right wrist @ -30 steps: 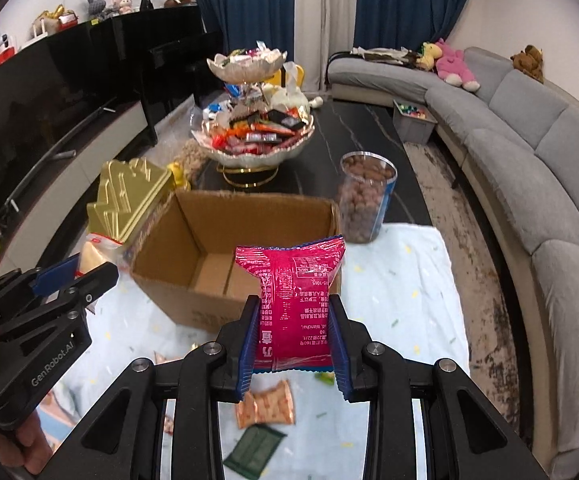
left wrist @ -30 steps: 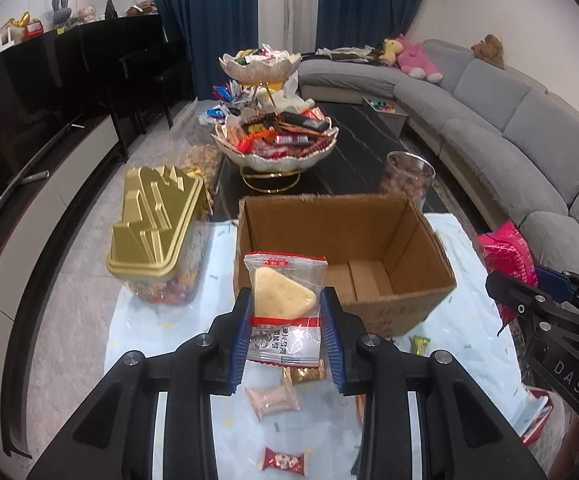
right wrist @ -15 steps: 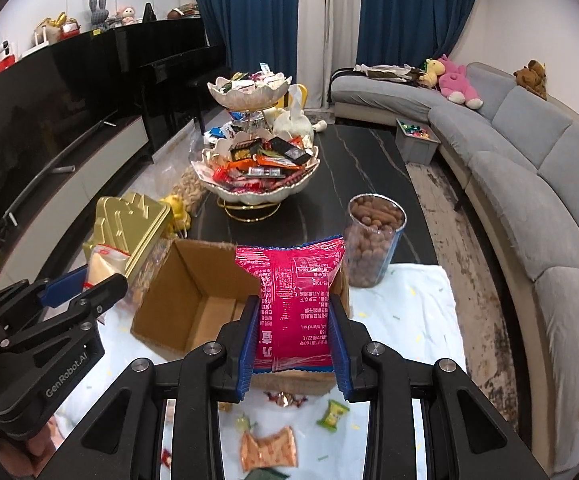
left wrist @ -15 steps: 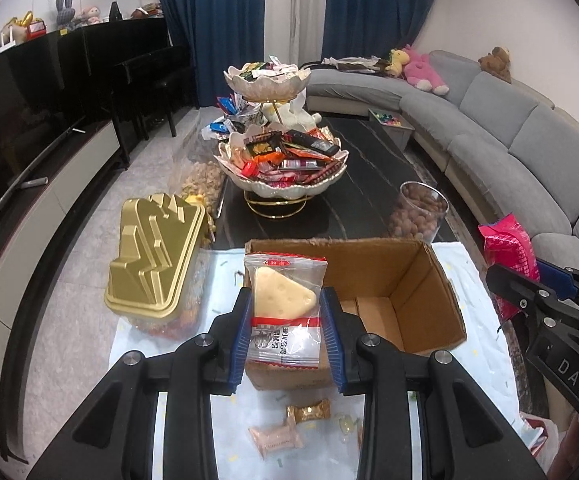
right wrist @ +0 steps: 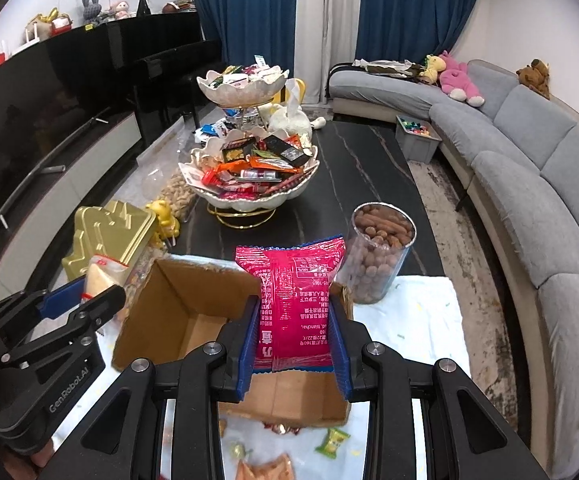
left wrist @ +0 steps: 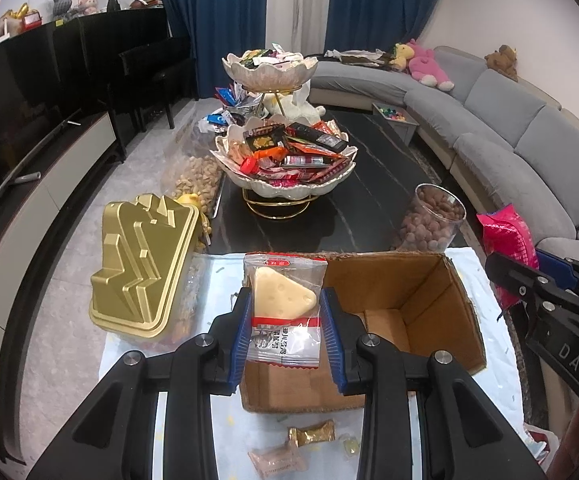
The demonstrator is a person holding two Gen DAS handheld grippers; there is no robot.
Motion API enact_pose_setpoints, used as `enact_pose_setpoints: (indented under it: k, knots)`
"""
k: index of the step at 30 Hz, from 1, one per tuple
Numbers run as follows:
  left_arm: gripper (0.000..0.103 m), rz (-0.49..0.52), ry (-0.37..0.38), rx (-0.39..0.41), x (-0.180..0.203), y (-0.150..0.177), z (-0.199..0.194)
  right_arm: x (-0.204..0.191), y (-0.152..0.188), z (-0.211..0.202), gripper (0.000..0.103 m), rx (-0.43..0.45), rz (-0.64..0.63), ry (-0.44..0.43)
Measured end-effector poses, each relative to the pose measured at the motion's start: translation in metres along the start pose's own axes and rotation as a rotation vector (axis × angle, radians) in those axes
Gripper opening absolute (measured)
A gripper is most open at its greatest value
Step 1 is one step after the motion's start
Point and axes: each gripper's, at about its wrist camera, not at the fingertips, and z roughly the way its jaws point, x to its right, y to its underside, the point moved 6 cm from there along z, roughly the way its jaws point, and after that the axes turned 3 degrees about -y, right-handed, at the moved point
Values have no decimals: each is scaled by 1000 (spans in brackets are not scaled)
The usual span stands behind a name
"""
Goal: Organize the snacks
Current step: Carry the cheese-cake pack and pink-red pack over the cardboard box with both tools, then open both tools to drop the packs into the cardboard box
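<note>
1. Left gripper (left wrist: 285, 320) clamped on a clear packet (left wrist: 285, 312) with a pale cheese-shaped wedge inside; held upright over the near left corner of the cardboard box (left wrist: 421, 304), likely for dropping in.
2. Right gripper (right wrist: 293, 340) clamped on a pink snack bag (right wrist: 295, 300); raised above the same box (right wrist: 185, 304), apparently for the same drop.
3. Box open-topped, inside looking bare; placed centrally as the collecting spot, judging by the task.
4. Loose candies (left wrist: 313, 434) scattered on the pale cloth (left wrist: 493, 344) just in front of the box; probably awaiting pickup.
5. Beside the box: gold lid (left wrist: 141, 272) at left; clear jar of brown snacks (left wrist: 433, 218) behind right.
6. Beyond: two-tier bowl stand (left wrist: 285, 160) heaped with wrappers on a dark marble table (left wrist: 373, 152); grey curved sofa (left wrist: 529, 132) at right; blue curtains (left wrist: 217, 12) behind.
</note>
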Motion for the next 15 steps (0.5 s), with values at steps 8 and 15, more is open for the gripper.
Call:
enact_pose_setpoints:
  k: [8, 15]
  knots:
    - [33, 10, -1, -30, 0, -4, 24, 4, -5, 27, 33, -31, 9, -2]
    - [33, 25, 3, -73, 5, 4, 45, 8, -1, 49, 33, -68, 22, -11]
